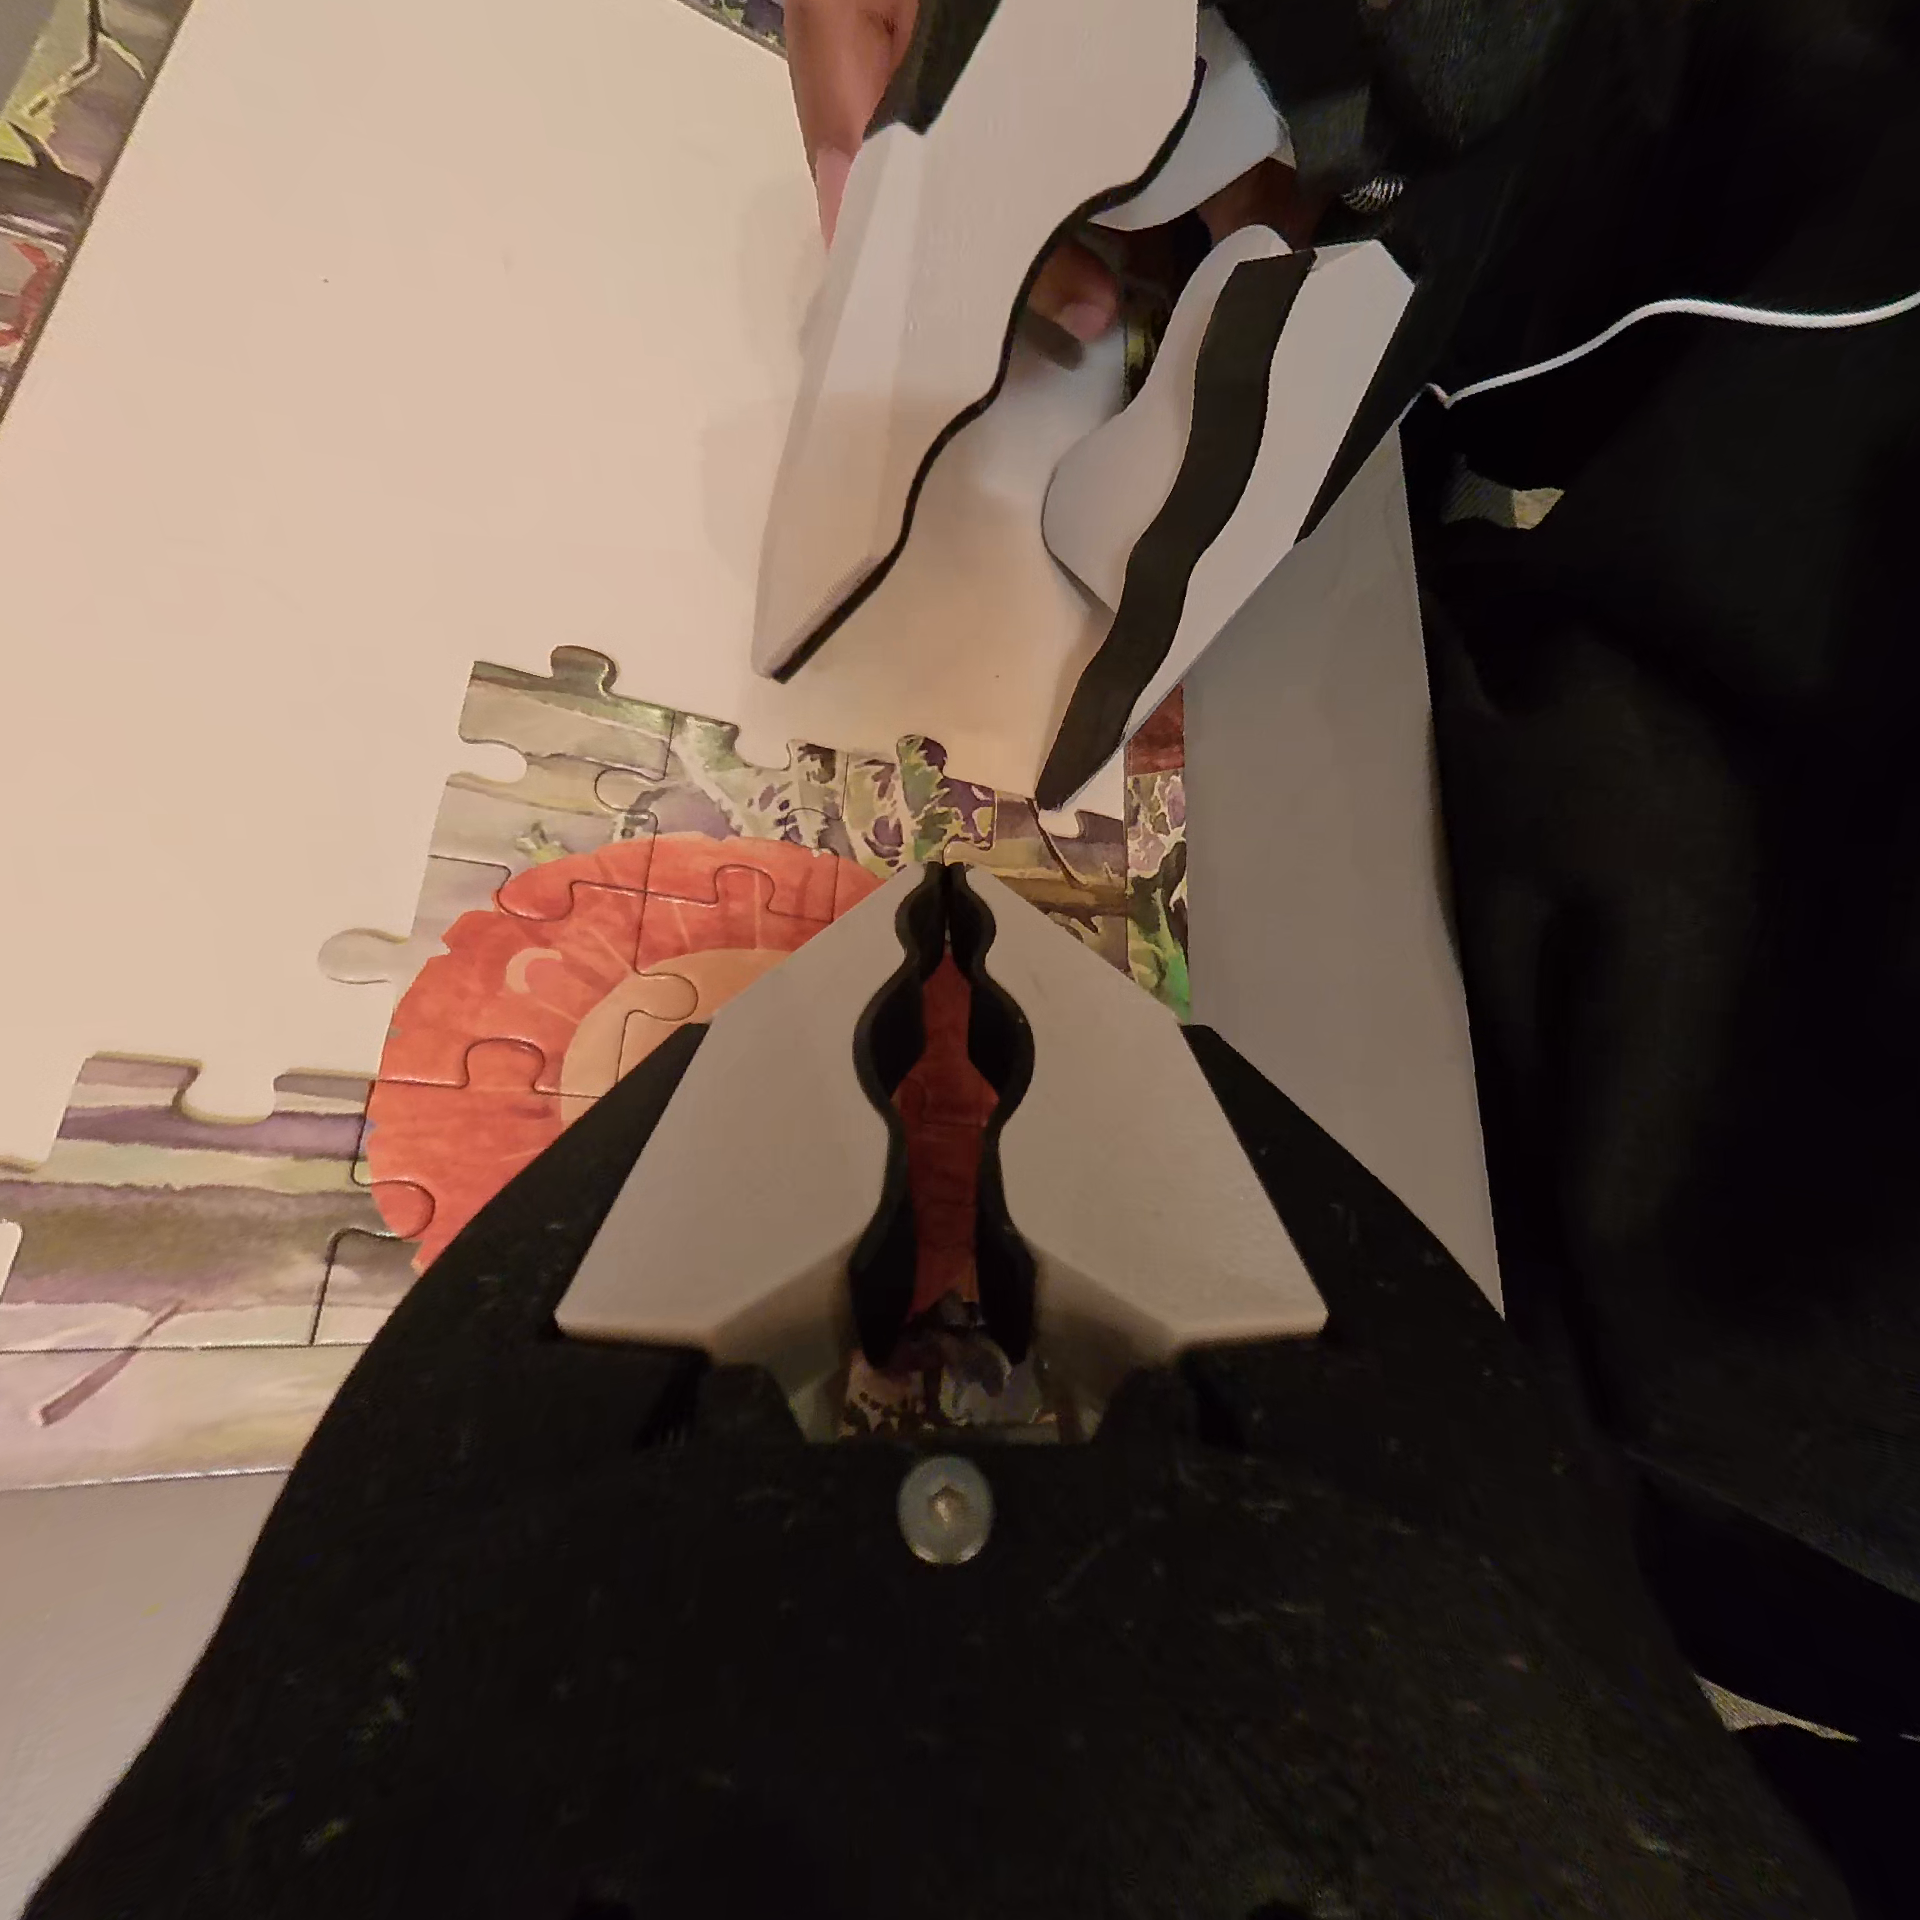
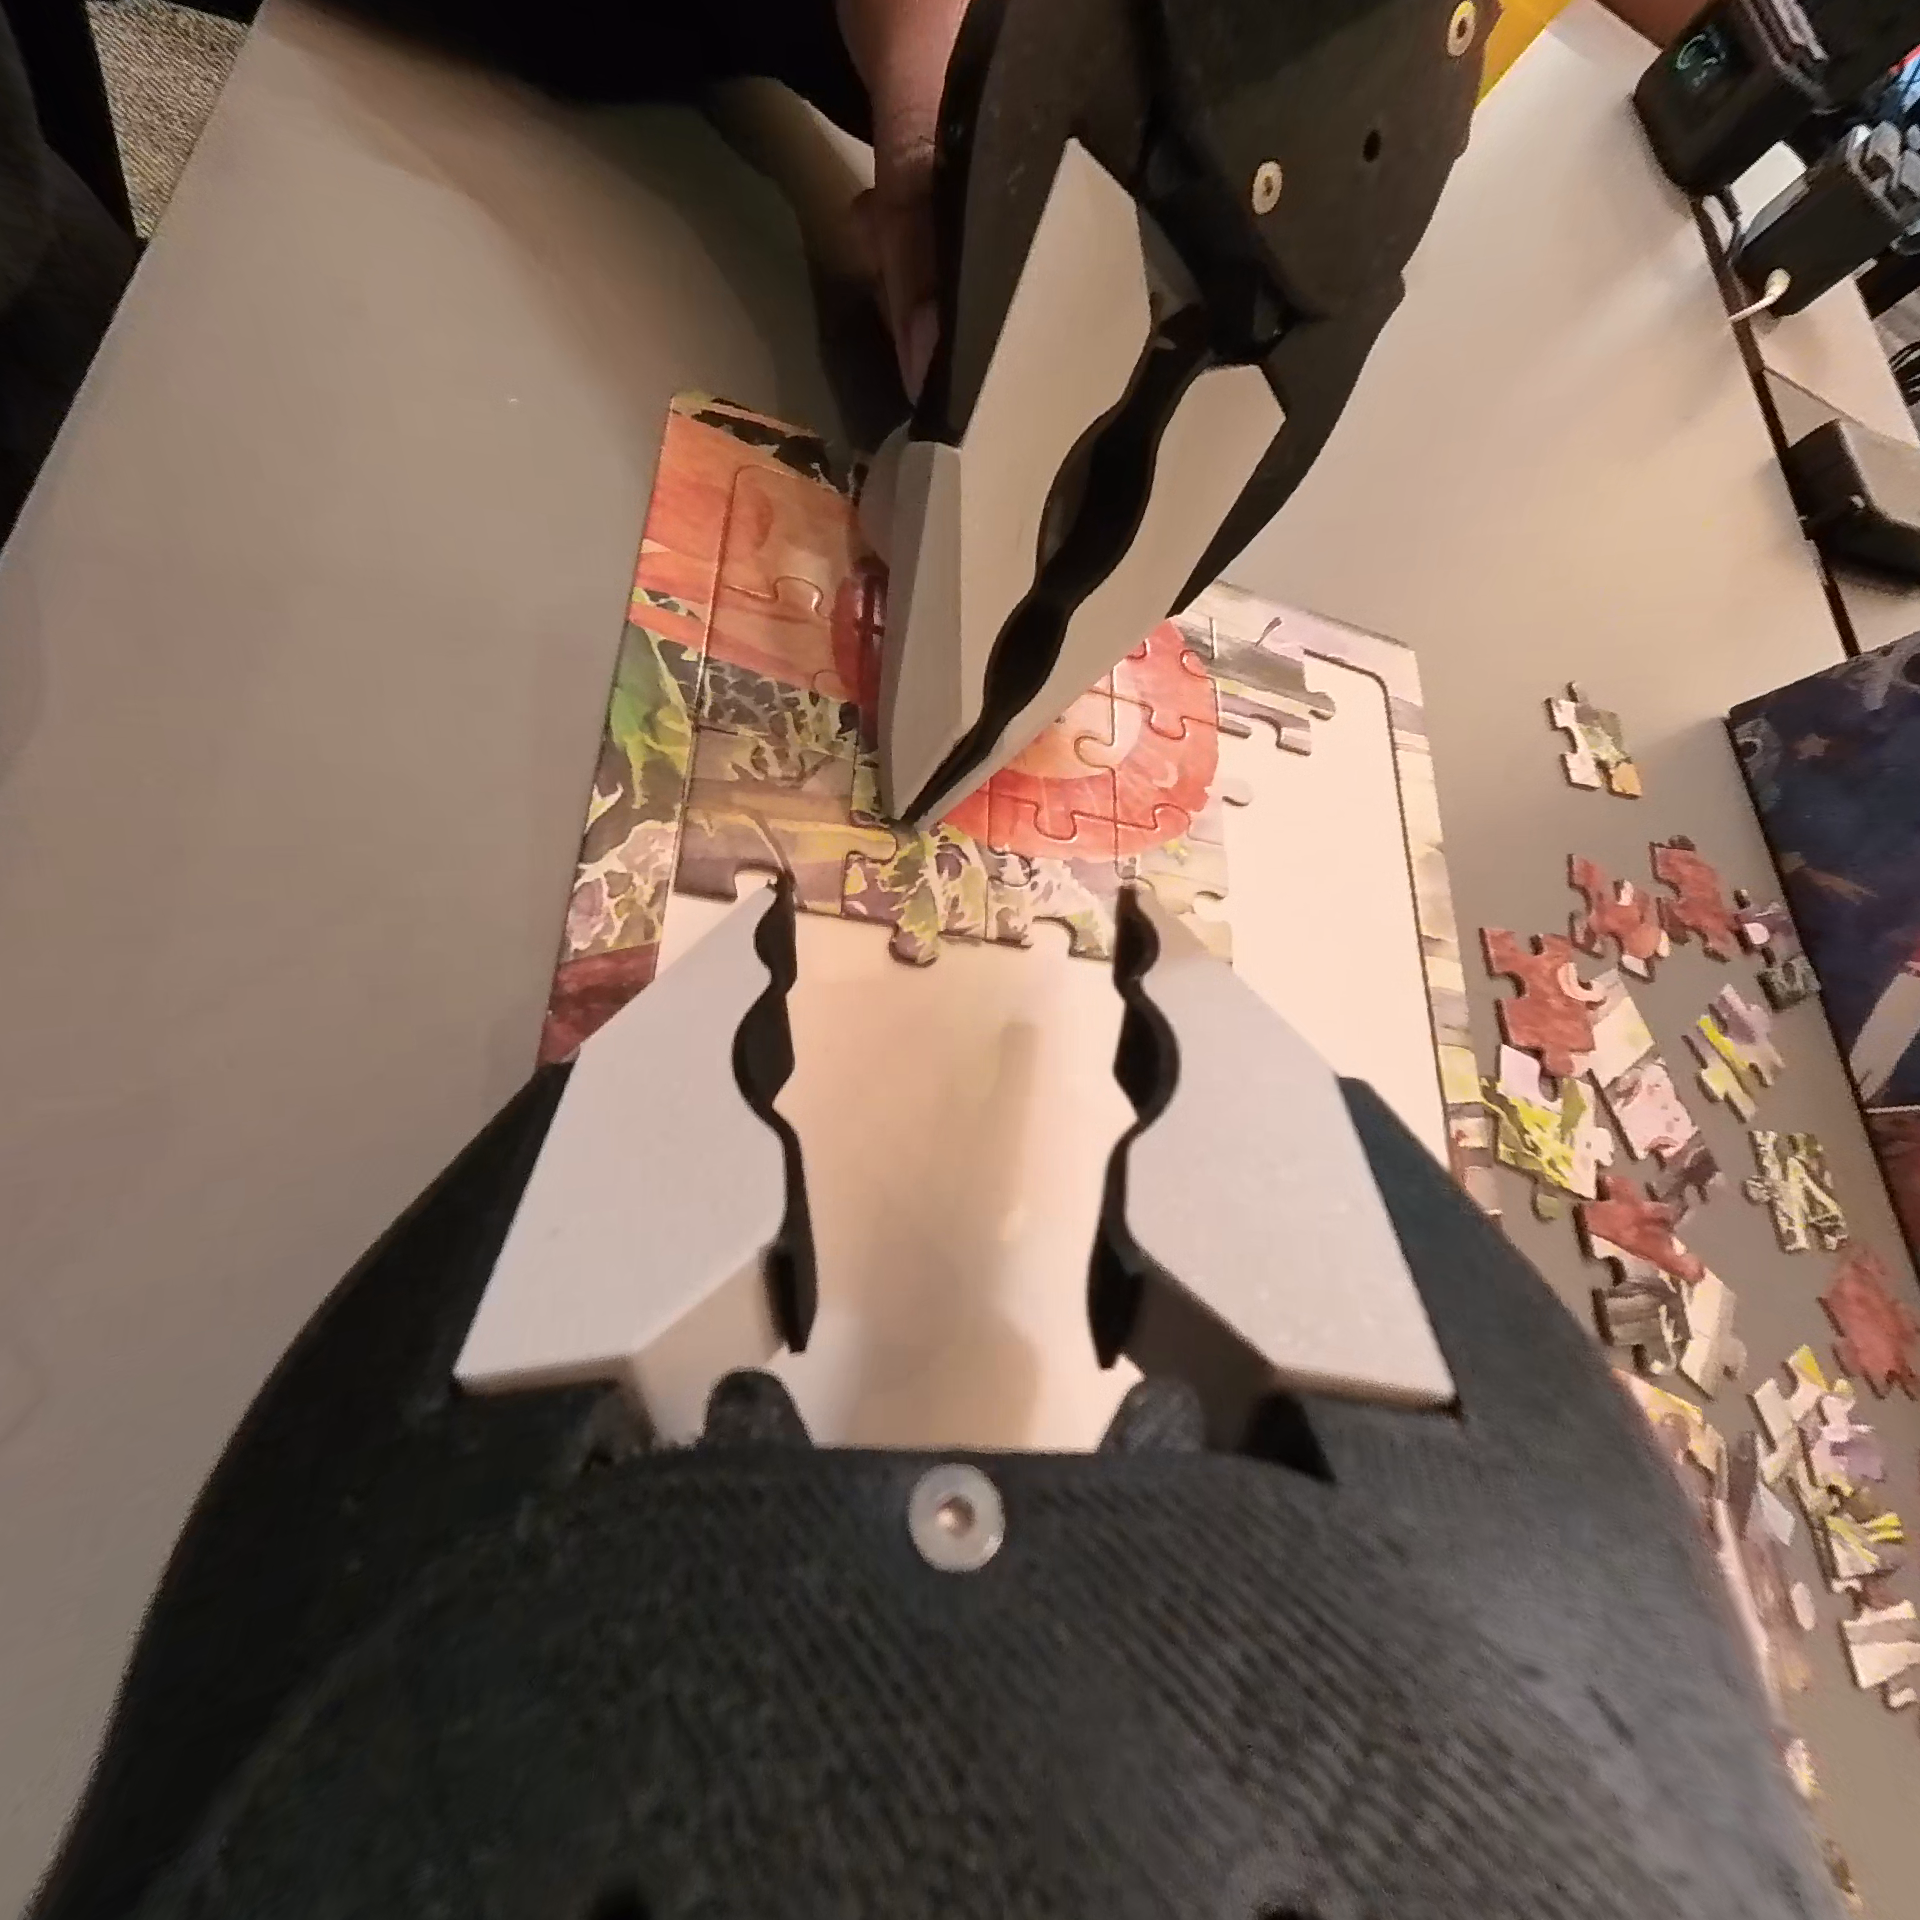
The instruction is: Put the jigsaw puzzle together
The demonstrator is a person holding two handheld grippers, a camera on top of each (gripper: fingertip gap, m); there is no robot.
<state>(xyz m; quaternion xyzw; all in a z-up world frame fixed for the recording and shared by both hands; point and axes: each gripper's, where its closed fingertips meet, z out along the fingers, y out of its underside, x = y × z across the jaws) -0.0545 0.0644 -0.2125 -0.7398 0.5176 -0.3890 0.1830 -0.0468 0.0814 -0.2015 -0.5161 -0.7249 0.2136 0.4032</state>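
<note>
A part-built jigsaw [image 2: 1081, 769] with an orange-red round shape lies in a cream tray [image 2: 935, 1122] with a printed border. It also shows in the left wrist view [image 1: 582, 997], with bare tray [image 1: 364, 416] beyond it. My left gripper [image 1: 948, 871] is shut, with its tips down on the joined pieces near their ragged edge; it holds nothing that I can see. In the right wrist view it [image 2: 914, 812] comes in from above. My right gripper [image 2: 951, 888] is open and empty over the bare tray, its tips at the edge of the joined pieces. It also shows in the left wrist view [image 1: 914, 732].
Several loose puzzle pieces [image 2: 1621, 1049] lie on the grey table [image 2: 312, 727] right of the tray. A dark printed box lid [image 2: 1829, 831] lies farther right. Black devices and cables [image 2: 1766, 125] are at the back right. A person in dark clothing [image 1: 1662, 831] is beside the table.
</note>
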